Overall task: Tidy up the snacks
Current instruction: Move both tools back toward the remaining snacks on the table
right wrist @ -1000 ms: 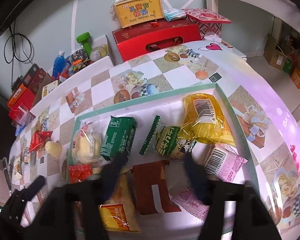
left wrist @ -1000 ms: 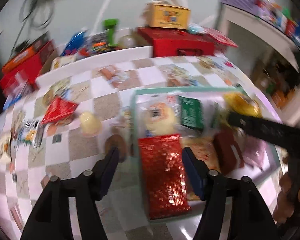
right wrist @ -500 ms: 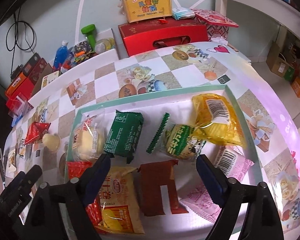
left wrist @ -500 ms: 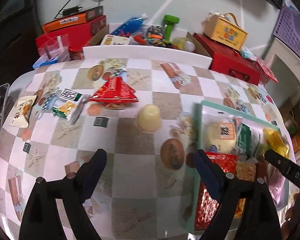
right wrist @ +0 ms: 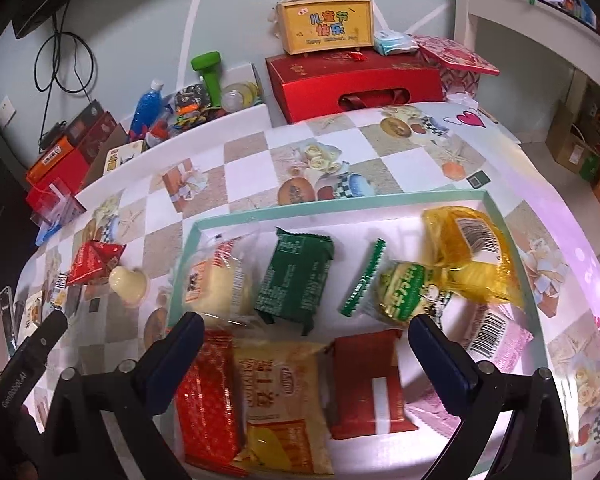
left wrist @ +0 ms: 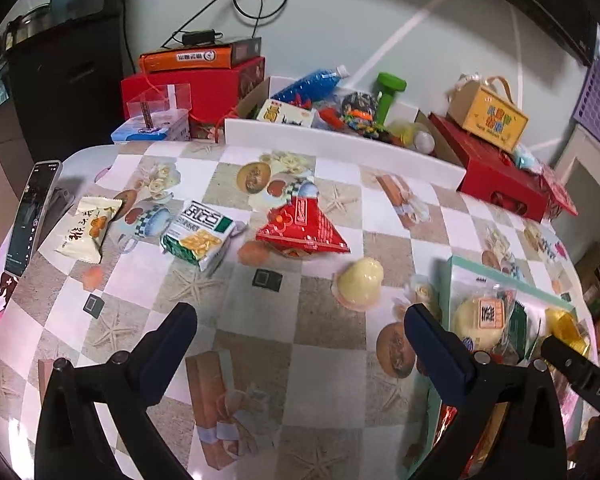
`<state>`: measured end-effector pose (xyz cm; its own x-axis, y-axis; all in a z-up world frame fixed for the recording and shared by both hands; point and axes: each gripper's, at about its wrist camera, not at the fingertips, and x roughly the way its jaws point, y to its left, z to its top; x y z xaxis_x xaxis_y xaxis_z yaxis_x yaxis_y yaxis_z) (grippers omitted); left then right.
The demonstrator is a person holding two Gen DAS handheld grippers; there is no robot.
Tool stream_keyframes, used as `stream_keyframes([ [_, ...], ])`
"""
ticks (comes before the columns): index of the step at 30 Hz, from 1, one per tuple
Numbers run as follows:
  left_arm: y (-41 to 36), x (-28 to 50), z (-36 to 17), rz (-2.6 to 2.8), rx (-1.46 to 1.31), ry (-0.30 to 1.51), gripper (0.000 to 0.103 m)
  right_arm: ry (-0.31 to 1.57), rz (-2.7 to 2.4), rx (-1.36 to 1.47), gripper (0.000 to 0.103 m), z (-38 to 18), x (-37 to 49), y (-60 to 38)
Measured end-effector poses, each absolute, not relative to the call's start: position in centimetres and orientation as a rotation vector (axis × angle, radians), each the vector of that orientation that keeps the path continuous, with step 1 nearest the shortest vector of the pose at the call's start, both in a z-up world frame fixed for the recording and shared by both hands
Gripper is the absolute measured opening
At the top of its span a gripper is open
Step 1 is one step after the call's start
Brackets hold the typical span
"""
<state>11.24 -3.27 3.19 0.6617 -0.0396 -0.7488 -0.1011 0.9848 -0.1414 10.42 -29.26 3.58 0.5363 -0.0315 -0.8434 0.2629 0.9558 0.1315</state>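
A mint-rimmed white tray (right wrist: 340, 204) holds several snack packs, among them a green pack (right wrist: 296, 276), a yellow bag (right wrist: 472, 256) and a red foil pack (right wrist: 208, 396). My right gripper (right wrist: 304, 340) hovers open and empty over the tray's near side. Loose on the checkered table are a cream jelly cup (left wrist: 358, 282), a red triangular pack (left wrist: 302, 228), a green-and-white pack (left wrist: 198, 236) and a cream pack (left wrist: 86, 228). My left gripper (left wrist: 300, 328) is open and empty above the table, just short of the jelly cup. The tray's left edge (left wrist: 446, 280) shows at right.
A phone (left wrist: 30, 220) lies at the table's left edge. Behind the table stand a white box of clutter (left wrist: 340, 144), red gift boxes (right wrist: 356, 80) and a yellow carry box (right wrist: 324, 24). The right gripper's body (left wrist: 580, 372) juts into the left wrist view.
My left gripper has swung left from over the tray's red foil pack to over the open table, facing the loose snacks. My right gripper has held over the tray, shifting only slightly.
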Motion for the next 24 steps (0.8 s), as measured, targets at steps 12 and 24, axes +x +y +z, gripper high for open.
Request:
stream_keyframes([
  [12,0.2,11.1,4.0,0.086,-0.247,0.777,0.103,0.943,-0.062,0.223,0.103,4.0,11.5,-23.4],
  [24,3.6,11.3,3.9,0.051,-0.371,0.812,0.103,0.853,0.062,0.294,0.103,4.2,12.0,-18.9],
])
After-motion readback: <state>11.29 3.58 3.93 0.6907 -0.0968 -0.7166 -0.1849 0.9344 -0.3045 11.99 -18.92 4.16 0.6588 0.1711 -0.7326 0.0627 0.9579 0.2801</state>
